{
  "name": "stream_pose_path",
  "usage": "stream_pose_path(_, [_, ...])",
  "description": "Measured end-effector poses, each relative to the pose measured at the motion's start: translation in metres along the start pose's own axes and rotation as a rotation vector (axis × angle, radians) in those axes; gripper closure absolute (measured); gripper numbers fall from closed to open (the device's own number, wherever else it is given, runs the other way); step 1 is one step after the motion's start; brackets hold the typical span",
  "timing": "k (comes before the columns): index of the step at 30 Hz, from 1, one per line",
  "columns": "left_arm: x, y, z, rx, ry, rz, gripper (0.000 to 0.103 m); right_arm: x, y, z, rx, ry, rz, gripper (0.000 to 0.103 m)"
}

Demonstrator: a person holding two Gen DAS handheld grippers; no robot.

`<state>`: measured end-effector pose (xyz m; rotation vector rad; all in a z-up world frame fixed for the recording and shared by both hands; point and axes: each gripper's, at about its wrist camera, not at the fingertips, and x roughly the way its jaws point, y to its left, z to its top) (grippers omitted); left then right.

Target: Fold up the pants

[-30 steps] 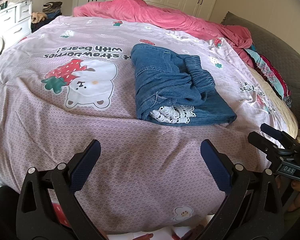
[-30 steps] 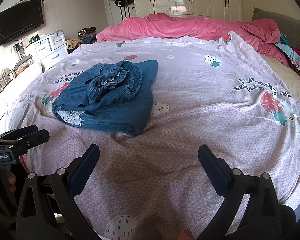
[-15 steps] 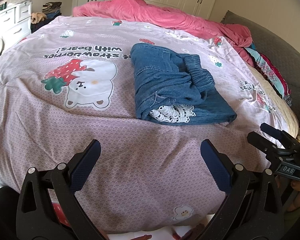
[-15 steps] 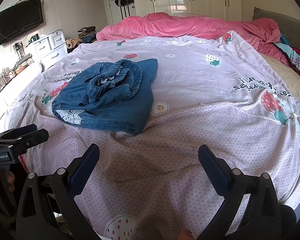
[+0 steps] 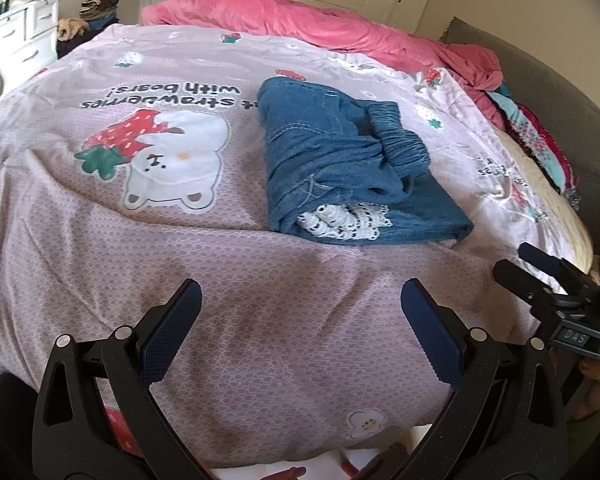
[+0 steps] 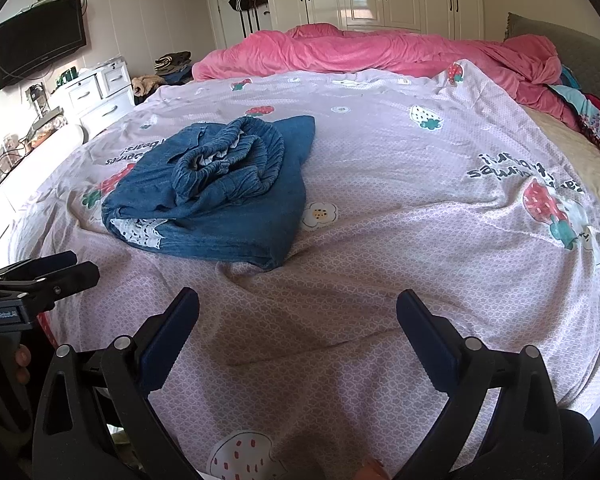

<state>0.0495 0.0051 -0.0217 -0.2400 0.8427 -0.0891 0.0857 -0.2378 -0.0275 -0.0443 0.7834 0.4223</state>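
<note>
Folded pants (image 5: 352, 176) on bedspread (image 5: 180, 260)

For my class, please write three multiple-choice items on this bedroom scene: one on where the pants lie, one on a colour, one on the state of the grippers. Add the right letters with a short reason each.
1. Where do the denim pants lie?
A. on the pink bedspread
B. on the floor
C. in a drawer

2. What colour is the blanket bunched at the far end of the bed?
A. green
B. coral pink
C. white

3. How do the left gripper and the right gripper stand?
A. both shut on the pants
B. one open, one shut
C. both open, holding nothing

Answers: 1 A, the pants rest folded on the bedspread. 2 B, the heap is plainly pink. 3 C, each pair of fingers is spread with only bedspread between.
</note>
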Motion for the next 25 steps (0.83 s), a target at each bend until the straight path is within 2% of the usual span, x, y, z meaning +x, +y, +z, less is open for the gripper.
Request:
stream_pose_path(5, [-0.001, 0.001, 0.002, 0.007, -0.004, -0.009, 0.009, 0.004, -0.004, 0.0, 0.007, 0.009, 0.001, 0.004])
stream_pose_path(9, [-0.003, 0.005, 0.006, 0.004, -0.019, 0.038, 0.009, 0.008, -0.01, 0.001, 0.015, 0.023, -0.005, 0.004])
stream_pose_path(12, [-0.005, 0.017, 0.01, -0.047, -0.034, -0.005, 0.009, 0.011, -0.017, 0.004, 0.025, 0.032, -0.021, 0.004])
stream_pose_path(15, [-0.009, 0.034, 0.021, -0.066, -0.036, 0.001, 0.009, 0.01, -0.035, 0.013, 0.05, 0.029, -0.054, 0.004])
stream_pose_path(17, [-0.009, 0.051, 0.033, -0.065, -0.046, 0.076, 0.009, 0.005, -0.067, 0.026, 0.096, 0.013, -0.107, 0.004])
stream_pose_path(18, [-0.008, 0.066, 0.044, -0.067, -0.046, 0.142, 0.009, 0.003, -0.08, 0.032, 0.115, 0.007, -0.135, 0.004])
stream_pose_path(20, [0.001, 0.103, 0.066, -0.066, -0.031, 0.258, 0.009, 0.004, -0.132, 0.051, 0.173, 0.011, -0.208, 0.004])
stream_pose_path(21, [0.005, 0.116, 0.074, -0.069, -0.02, 0.285, 0.009, 0.009, -0.164, 0.059, 0.241, 0.032, -0.235, 0.004])
stream_pose_path(23, [0.023, 0.159, 0.098, -0.092, 0.021, 0.382, 0.009, 0.019, -0.216, 0.071, 0.333, 0.059, -0.245, 0.004])
stream_pose_path(24, [0.028, 0.174, 0.105, -0.106, 0.027, 0.422, 0.009, 0.026, -0.246, 0.081, 0.334, 0.084, -0.359, 0.004])
stream_pose_path(25, [0.035, 0.19, 0.113, -0.116, 0.023, 0.466, 0.009, 0.029, -0.26, 0.087, 0.313, 0.083, -0.438, 0.004])
